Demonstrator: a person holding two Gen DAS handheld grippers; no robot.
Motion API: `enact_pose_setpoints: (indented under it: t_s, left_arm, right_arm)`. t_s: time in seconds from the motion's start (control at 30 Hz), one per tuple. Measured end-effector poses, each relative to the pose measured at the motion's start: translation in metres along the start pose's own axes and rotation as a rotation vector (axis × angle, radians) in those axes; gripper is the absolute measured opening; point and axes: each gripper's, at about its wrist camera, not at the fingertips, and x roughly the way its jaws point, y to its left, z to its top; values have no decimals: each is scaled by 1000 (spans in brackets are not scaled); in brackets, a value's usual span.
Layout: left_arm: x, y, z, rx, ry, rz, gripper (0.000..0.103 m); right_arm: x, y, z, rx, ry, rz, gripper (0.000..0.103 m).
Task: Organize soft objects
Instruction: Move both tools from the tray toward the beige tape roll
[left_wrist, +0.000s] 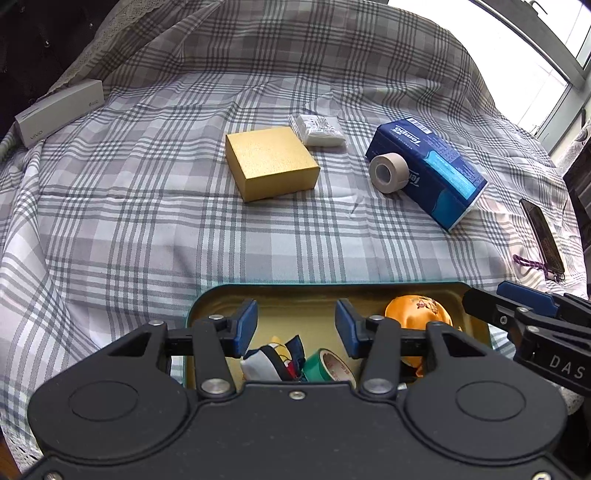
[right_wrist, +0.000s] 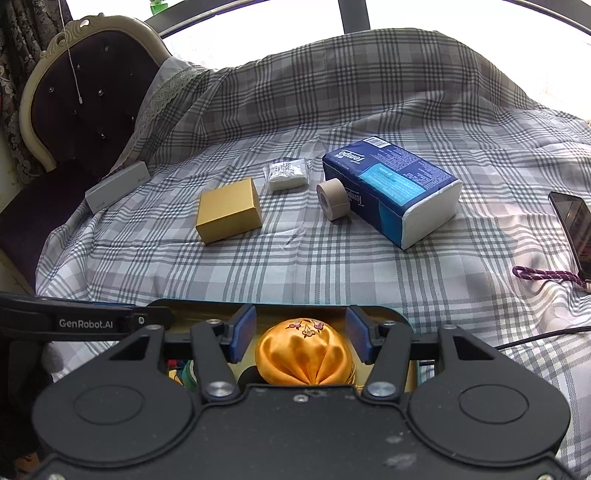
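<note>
Both grippers over a teal-rimmed tin tray (left_wrist: 207, 299) at near edge of plaid bedsheet (left_wrist: 147, 229). Left gripper (left_wrist: 295, 326) jaws wide open, holding nothing, above a bundle of colored fabric bits (left_wrist: 273, 358) and a green tape roll (left_wrist: 328, 367) inside the tray. Right gripper (right_wrist: 301, 334) also wide open, empty; orange satin pouch (right_wrist: 304, 354) lies in the tray betw its pads, not touching either. Further back on sheet: gold box (right_wrist: 229, 209), small white wrapped pack (right_wrist: 286, 173) just behind it, beige tape roll (right_wrist: 332, 199) touching blue Tempo tissue pack (right_wrist: 391, 188). Grey vivo box (right_wrist: 118, 192) far left, phone (right_wrist: 572, 225) w/ purple lanyard (right_wrist: 543, 275) far right.
</note>
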Motion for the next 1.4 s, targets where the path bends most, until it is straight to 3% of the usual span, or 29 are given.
enact_pose_setpoints:
  t_s: [0.4,0.67,1.0,1.2,1.3,1.4]
  left_arm:
    - [32,20,72,-44,-79,32,47]
    - [73,39,116,-97,-124,70,47]
    - [98,74,119,-138,-144,69,47]
    - [102,96,116,-192,-106,63,47]
    - [99,100,114,-211,-107,56,47]
    - [96,98,113,-199,-110,39,47]
  right_arm:
    - [45,1,57,-49,-76,-7,53]
    - [103,1,91,-77,-80,-81,53]
    - [153,4,110,-111,-37,-134,53]
    - [162,21,108,-127,-1,-85,52]
    - [157,30,107,-142,-46,-160,52]
    - [164,22,112,-107,-17,-189,52]
